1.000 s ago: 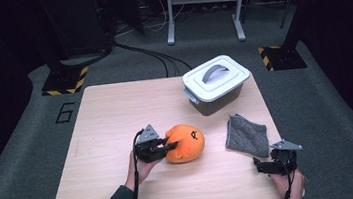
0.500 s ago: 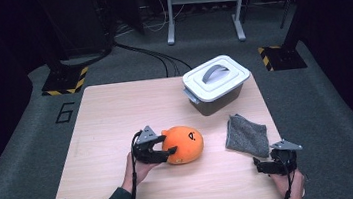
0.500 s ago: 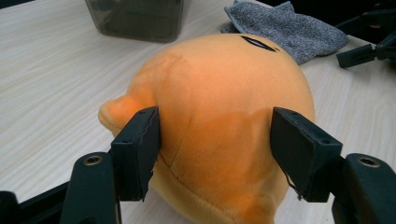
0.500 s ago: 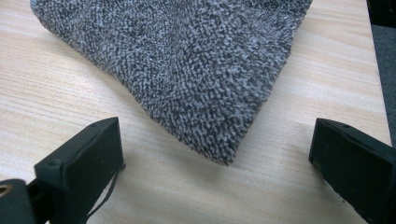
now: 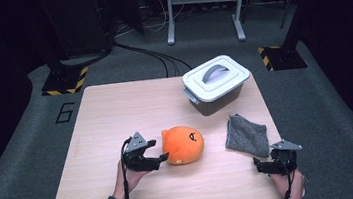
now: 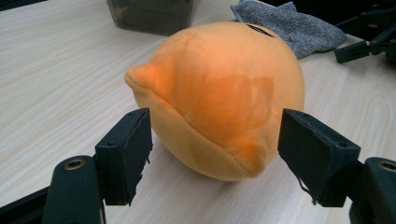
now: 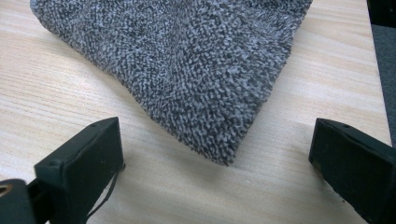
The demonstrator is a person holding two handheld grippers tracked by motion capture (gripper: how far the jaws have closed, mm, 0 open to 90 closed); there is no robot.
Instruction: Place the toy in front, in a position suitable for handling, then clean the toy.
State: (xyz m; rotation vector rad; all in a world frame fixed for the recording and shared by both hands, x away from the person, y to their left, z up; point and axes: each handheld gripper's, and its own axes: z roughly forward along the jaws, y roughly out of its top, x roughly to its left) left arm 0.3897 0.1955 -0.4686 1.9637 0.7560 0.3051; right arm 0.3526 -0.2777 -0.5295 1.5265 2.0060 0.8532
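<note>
Plush point(image 5: 183, 144) – orange, round, stitched face on top – sits mid-desk point(image 5: 115, 111), slightly toward the person's side, just right of the left tongs point(image 5: 161, 157). Left tongs' jaws have just been opening; they now stand wide, released, w/ the plush's near end between them but pads not pressing, per the left gripper view point(image 6: 215, 154). Right tongs point(image 5: 258, 165) also spread, nothing held, resting near the front right corner, pointed at the grey cloth point(image 5: 246, 134), whose corner lies betw. the jaws w/o contact point(image 7: 187, 70). Grey lidded bin point(image 5: 215, 82) at back right, lid on.

Handling guess: plush looks light, soft, squashy – it'll deform under a pinch, not slip much since the fabric is fuzzy, not fragile. Best grab prob. across the narrow near end or the seam ridge running along the side, where the jaws span it; the full body looks too wide. Squeeze deep enough that the stuffing doesn't pop out of the grip.
</note>
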